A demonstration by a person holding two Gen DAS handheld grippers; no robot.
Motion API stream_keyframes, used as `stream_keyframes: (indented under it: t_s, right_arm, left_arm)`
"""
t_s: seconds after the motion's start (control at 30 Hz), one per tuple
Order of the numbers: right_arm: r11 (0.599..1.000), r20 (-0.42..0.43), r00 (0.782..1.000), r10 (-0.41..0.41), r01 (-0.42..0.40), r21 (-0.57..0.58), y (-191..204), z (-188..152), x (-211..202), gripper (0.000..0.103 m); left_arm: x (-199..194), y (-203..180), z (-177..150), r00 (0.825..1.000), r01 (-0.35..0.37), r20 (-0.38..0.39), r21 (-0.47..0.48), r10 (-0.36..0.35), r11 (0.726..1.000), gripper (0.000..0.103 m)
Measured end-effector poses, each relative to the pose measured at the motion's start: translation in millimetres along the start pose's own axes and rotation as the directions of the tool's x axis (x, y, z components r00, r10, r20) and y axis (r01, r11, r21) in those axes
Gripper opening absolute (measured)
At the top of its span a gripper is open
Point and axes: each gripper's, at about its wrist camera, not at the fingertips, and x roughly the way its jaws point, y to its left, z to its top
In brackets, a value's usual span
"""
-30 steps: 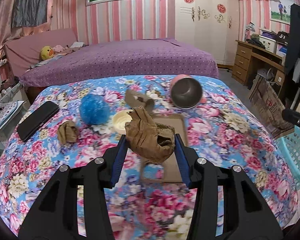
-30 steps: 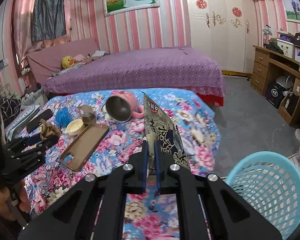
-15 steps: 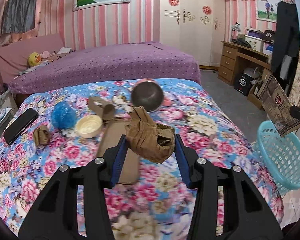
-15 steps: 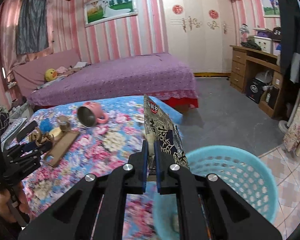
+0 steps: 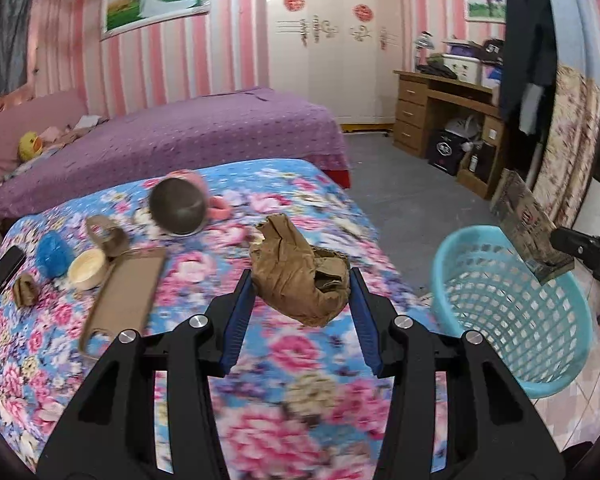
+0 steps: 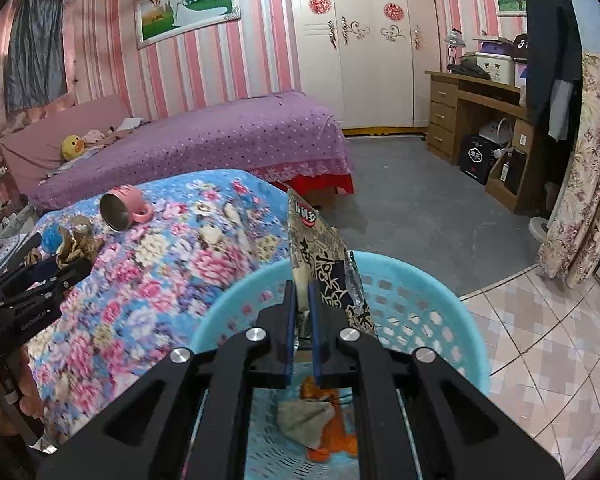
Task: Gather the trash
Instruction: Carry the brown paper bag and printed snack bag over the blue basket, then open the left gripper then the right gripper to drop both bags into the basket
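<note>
In the left wrist view, your left gripper (image 5: pixel 302 300) was clenched on a crumpled brown paper wad (image 5: pixel 300 276), its blue pads pressing both sides, and it hung over the floral bedspread (image 5: pixel 260 412) near the bed's edge. The basket (image 5: pixel 512 312) stood on the floor to the right, just beside the bed, and your right gripper (image 5: pixel 562 240) showed over its far rim with the wrapper (image 5: pixel 528 224). A mug (image 5: pixel 180 208), a blue ball (image 5: pixel 52 252), a small bowl (image 5: pixel 88 268), a phone case (image 5: pixel 124 296) and a smaller brown scrap (image 5: pixel 26 289) lay on the bed. In the right wrist view, your right gripper (image 6: pixel 303 292) was squeezed tight on the printed wrapper (image 6: pixel 320 256), directly above the basket (image 6: pixel 440 300), with some trash (image 6: pixel 308 420) already at the bottom. You were at the drop step, I judged: the wrapper only needed those jaws let go. The wad still had to travel right, past the bed's edge and over the rim, before you freed it. Light paper may cling to a pad, so open wide.
</note>
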Motion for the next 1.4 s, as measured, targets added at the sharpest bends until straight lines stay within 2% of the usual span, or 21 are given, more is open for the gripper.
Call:
stream_keyframes:
  t_s: [0.17,0.4,0.6,0.93,0.97,1.07,1.1,1.4]
  right_arm:
    - [1.0,0.002,1.0,0.001,-0.001,0.027,-22,-6,-5,0.007]
    - [0.999,-0.029,1.0,0.002,0.0,0.051,-46,-17,0,0.007]
    - [0.998,-0.041,0.999,0.008,-0.005,0.065,-56,-20,1,0.007]
    - [0.997,-0.045,0.999,-0.002,0.006,0.082,-67,-24,0,0.007]
    - [0.997,-0.046,0.999,-0.003,0.007,0.082,-68,-24,0,0.007]
    - [0.997,-0.047,0.999,-0.008,0.012,0.08,-68,-23,1,0.007]
    - [0.997,-0.048,0.999,-0.008,0.011,0.079,-67,-23,1,0.007]
    - [0.998,-0.057,0.998,-0.027,0.031,0.061,-65,-26,6,0.007]
  left_arm:
    - [9,-33,-2,0.998,0.052,-0.022,-0.02,-0.052,0.998,0.046]
    - [15,-78,-2,0.997,0.07,-0.026,0.003,-0.07,0.998,0.046]
    - [25,-100,2,0.992,0.115,-0.044,-0.006,-0.115,0.993,0.046]
    - [35,-126,5,0.989,0.131,-0.069,0.026,-0.129,0.991,0.048]
    - [36,-129,5,0.989,0.132,-0.072,0.035,-0.129,0.991,0.051]
    - [35,-128,7,0.989,0.135,-0.069,0.025,-0.133,0.991,0.074]
    - [34,-127,7,0.99,0.131,-0.064,0.023,-0.129,0.991,0.078]
    - [23,-96,11,0.997,0.073,-0.022,0.006,-0.073,0.997,0.091]
